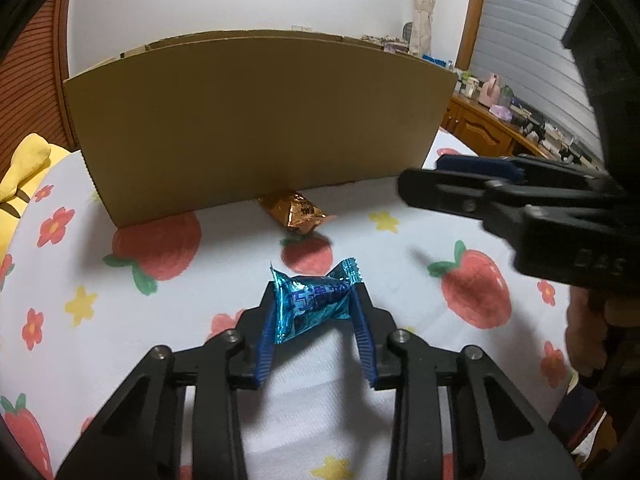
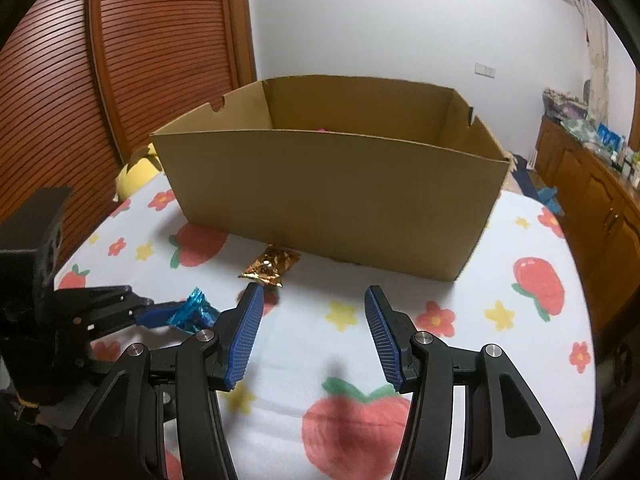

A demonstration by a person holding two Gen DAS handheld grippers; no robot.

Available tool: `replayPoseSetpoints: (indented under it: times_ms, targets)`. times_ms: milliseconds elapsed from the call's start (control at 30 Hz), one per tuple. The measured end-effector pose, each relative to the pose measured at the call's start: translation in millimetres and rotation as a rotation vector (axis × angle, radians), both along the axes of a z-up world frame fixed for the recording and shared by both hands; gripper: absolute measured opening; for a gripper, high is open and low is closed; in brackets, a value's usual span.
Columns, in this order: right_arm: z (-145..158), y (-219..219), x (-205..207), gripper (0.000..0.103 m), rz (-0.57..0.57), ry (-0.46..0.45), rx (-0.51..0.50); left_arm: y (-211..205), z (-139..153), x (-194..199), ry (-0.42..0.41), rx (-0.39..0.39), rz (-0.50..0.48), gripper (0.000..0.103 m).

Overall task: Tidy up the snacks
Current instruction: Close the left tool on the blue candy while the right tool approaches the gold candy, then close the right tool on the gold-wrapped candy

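Note:
A shiny blue wrapped candy [image 1: 316, 304] sits pinched between the blue pads of my left gripper [image 1: 314, 292], just above the strawberry-print cloth; the same blue candy [image 2: 194, 314] shows at the left of the right wrist view. A gold-brown snack packet [image 1: 294, 212] lies on the cloth against the front wall of the open cardboard box [image 1: 256, 120]. In the right wrist view the gold packet [image 2: 270, 266] lies just ahead of my right gripper [image 2: 314, 296], which stands open with nothing between its fingers. The cardboard box [image 2: 332, 200] is open at the top; something pink barely shows inside.
The strawberry-and-flower cloth [image 2: 460, 320] covers the surface. A yellow plush [image 1: 28, 168] lies at the left edge. A wooden cabinet [image 2: 592, 208] with clutter stands at the right, a slatted wooden door [image 2: 120, 60] behind on the left.

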State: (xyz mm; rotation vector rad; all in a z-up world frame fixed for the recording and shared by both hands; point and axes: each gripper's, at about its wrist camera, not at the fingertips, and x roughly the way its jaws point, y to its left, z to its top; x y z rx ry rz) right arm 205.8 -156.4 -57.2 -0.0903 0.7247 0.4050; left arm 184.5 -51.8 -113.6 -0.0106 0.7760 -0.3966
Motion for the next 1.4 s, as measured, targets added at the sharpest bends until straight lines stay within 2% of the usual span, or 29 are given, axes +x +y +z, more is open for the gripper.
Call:
replayPoseSetpoints:
  times_ms: [367, 667, 833, 1033, 1067, 1133, 1200, 1400]
  targets:
    - [-14.9, 26.5, 28.3, 0.053, 0.042, 0.048, -0.020, 35.5, 6.9, -2.8, -0.017, -0.069, 0.086, 0.031]
    - [-30.4, 50.7, 49.5, 0.053, 0.067, 0.097, -0.028, 78.0, 14.3, -12.0, -0.026, -0.062, 0.157, 0.032]
    - [-38.1, 59.4, 59.1, 0.052, 0.065, 0.120, -0.049, 85.4, 19.3, -11.2, -0.038, -0.056, 0.170, 0.032]
    - [-48.3, 67.4, 66.6, 0.041, 0.057, 0.143, -0.089, 85.8, 21.3, -12.8, -0.047, -0.044, 0.173, 0.032]
    - [-48.0, 67.5, 65.7, 0.032, 0.059, 0.140, -0.091, 85.0, 21.6, -13.4, -0.049, -0.040, 0.173, 0.032]
    - [-47.4, 66.9, 63.2, 0.029, 0.065, 0.141, -0.091, 83.4, 23.6, -13.9, -0.054, -0.032, 0.172, 0.032]
    - [-46.9, 66.1, 59.2, 0.021, 0.075, 0.140, -0.091, 82.2, 26.0, -14.1, -0.060, -0.028, 0.171, 0.032]
    - [-42.5, 64.4, 44.7, 0.021, 0.092, 0.112, -0.101, 77.7, 33.8, -16.4, -0.078, -0.010, 0.167, 0.032]
